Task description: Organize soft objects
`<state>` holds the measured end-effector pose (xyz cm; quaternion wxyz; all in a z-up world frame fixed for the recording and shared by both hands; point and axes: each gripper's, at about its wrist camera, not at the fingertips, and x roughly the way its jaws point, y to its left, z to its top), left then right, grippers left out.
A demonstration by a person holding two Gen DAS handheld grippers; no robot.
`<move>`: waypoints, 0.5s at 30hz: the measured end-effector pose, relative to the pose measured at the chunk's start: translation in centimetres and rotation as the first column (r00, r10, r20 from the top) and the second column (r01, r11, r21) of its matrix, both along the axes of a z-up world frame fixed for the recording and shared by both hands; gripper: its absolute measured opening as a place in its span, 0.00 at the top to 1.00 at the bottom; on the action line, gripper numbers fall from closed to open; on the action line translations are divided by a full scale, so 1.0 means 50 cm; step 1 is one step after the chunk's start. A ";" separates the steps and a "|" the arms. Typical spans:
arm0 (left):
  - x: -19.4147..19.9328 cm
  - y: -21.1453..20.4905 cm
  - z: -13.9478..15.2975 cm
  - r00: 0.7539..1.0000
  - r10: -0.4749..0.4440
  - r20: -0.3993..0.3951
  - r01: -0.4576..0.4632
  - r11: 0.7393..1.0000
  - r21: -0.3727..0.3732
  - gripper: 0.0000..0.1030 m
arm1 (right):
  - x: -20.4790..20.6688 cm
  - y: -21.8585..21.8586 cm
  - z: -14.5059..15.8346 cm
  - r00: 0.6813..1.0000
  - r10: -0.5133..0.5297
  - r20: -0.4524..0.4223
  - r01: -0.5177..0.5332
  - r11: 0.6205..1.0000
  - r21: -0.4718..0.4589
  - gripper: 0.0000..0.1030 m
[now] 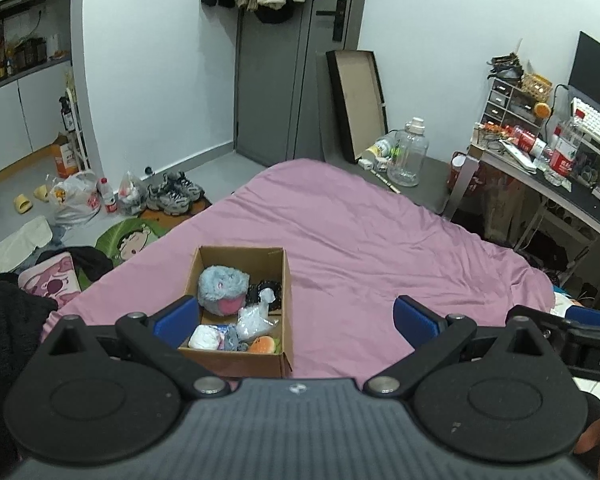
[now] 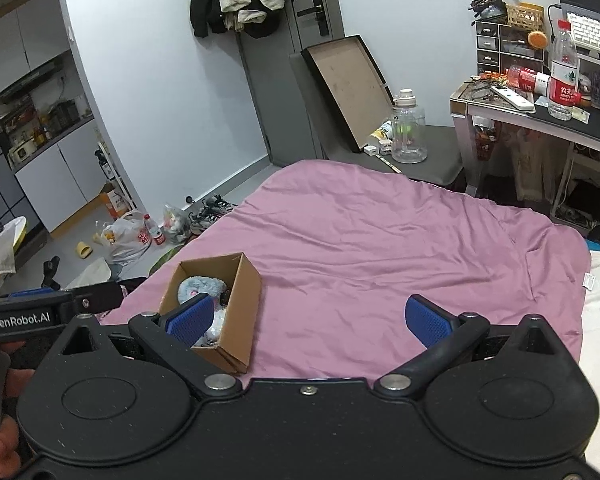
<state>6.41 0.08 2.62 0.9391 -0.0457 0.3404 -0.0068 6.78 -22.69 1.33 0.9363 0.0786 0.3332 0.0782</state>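
An open cardboard box point(image 1: 242, 304) sits on the bed's pink sheet point(image 1: 380, 248), near the bed edge that faces the floor with the shoes, and it serves as the landmark here. Inside the box, toward its far wall, lies a fluffy blue-grey plush toy point(image 1: 222, 290) with a pink face. Just beside it, against the box's right wall, is a black patterned soft item point(image 1: 266, 290). Toward the near wall lie a white rolled cloth point(image 1: 206, 337), a small grey piece point(image 1: 232, 340) touching it, a clear plastic bag point(image 1: 254, 320) with white contents, and a small orange plush point(image 1: 262, 346) in the near right corner.

The left claw point(image 1: 296, 316) is released, its blue pads spread wide with nothing between them; its left pad point(image 1: 176, 320) overlaps the box's near left corner in the picture, while the right pad hangs over bare sheet to the right of the box. Whether it touches the box cannot be told.

The right claw point(image 2: 308, 318) is likewise released and empty, to the right of the box point(image 2: 220, 312); its left pad point(image 2: 190, 320) shows in front of the box opening, where the plush toy point(image 2: 200, 286) peeks out.

Beyond the bed, well apart from the box, a clear water jug point(image 1: 410, 152) stands on a grey seat. A cluttered table point(image 1: 540, 168) stands further right, and a pair of sneakers point(image 1: 174, 194) lies on the floor.
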 end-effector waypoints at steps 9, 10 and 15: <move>-0.015 -0.009 0.012 1.000 0.000 0.006 0.000 1.000 0.015 0.00 | -0.022 -0.025 0.013 1.000 -0.028 0.010 0.028 1.000 0.002 0.00; -0.017 -0.009 0.011 1.000 -0.001 0.005 0.001 1.000 0.015 0.00 | -0.025 -0.029 0.014 1.000 -0.023 0.012 0.023 1.000 0.005 0.00; -0.029 -0.007 0.008 1.000 0.017 -0.003 -0.017 1.000 0.012 0.00 | -0.041 -0.040 0.017 1.000 -0.002 0.024 0.003 1.000 -0.010 0.00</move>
